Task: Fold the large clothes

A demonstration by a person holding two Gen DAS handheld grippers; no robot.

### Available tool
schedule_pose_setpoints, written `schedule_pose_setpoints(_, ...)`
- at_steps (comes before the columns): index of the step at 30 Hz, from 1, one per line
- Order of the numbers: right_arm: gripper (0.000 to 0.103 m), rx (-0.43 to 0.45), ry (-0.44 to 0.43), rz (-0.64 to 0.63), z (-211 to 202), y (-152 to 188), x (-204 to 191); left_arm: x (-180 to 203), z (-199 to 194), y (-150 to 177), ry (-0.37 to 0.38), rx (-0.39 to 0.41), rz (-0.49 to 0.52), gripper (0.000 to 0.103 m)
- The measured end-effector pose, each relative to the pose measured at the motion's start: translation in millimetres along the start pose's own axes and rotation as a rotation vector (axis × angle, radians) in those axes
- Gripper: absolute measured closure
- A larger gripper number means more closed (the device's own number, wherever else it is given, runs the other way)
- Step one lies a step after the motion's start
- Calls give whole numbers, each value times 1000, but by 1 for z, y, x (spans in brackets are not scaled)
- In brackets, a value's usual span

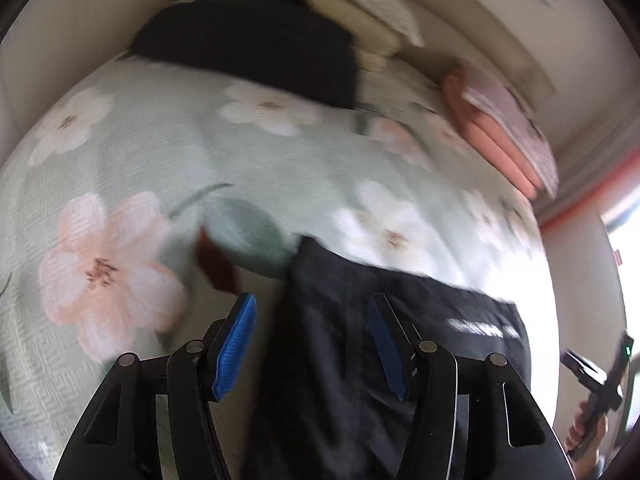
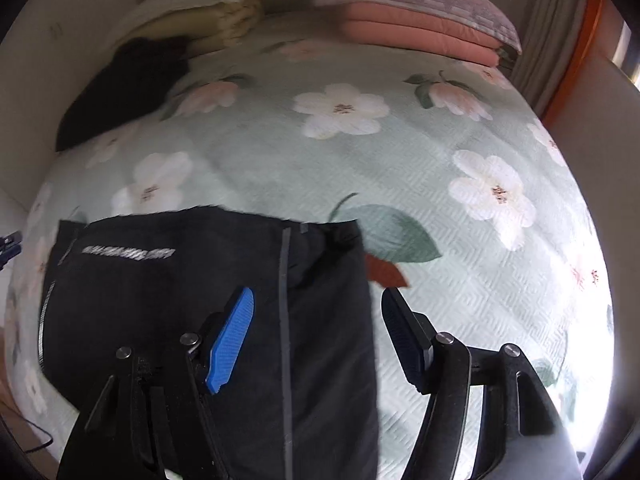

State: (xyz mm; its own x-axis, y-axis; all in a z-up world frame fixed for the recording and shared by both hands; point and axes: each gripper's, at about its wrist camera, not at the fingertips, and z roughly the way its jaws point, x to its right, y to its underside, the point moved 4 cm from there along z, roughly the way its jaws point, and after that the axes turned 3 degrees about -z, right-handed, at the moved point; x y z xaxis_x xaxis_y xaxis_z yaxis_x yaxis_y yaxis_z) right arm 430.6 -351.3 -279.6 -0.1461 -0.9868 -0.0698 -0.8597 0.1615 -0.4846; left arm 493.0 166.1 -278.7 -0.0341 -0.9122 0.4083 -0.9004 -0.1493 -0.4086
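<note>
Biggest risk here: both claws are wide open with nothing pinched, so any grab that only catches the top layer would drag the fold apart. The slick fabric could also slide on the pale green quilted bedspread with white and pink flowers (image 2: 400, 152).

The black, smooth garment with a grey stripe and a white logo strip (image 2: 168, 288) lies flat near the bed's near edge, looking partly folded into a rough rectangle. The left gripper (image 1: 312, 344) hangs right over it, and the right gripper (image 2: 316, 340) straddles its right-hand edge.

Black tongs (image 1: 310, 346), ribbed blue pads (image 2: 231, 344)
</note>
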Motion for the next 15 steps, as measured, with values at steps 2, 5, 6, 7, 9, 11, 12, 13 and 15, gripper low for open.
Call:
schedule_pose_setpoints(2, 36, -13, -56, -30, 4, 12, -40, 48, -3, 27, 60, -33, 78, 43)
schedule_pose_setpoints(5, 50, -55, -146, -90, 26, 29, -95, 107, 17, 72, 98, -105, 183, 43)
schedule_pose_setpoints(6, 51, -77, -156, -109, 35, 35, -108, 120, 27, 87, 96, -134, 201, 43)
schedule_pose_setpoints(7, 51, -89, -159, -126, 43, 40, -119, 127, 41, 102, 80, -164, 211, 43)
schedule_pose_setpoints(9, 51, -103, -129, -164, 62, 49, -134, 131, 71, 132, -7, -202, 269, 43)
schedule_pose_setpoints(11, 51, -135, -86, -207, 87, 58, -141, 127, 93, 151, -97, -206, 333, 42)
schedule_pose_setpoints(12, 51, -149, -80, -203, 98, 61, -141, 122, 103, 152, -111, -212, 316, 41)
schedule_pose_setpoints(13, 51, -148, -81, -192, 107, 63, -141, 118, 109, 149, -112, -204, 288, 41)
schedule_pose_setpoints(15, 51, -139, -81, -192, 115, 63, -142, 114, 118, 144, -120, -196, 266, 41)
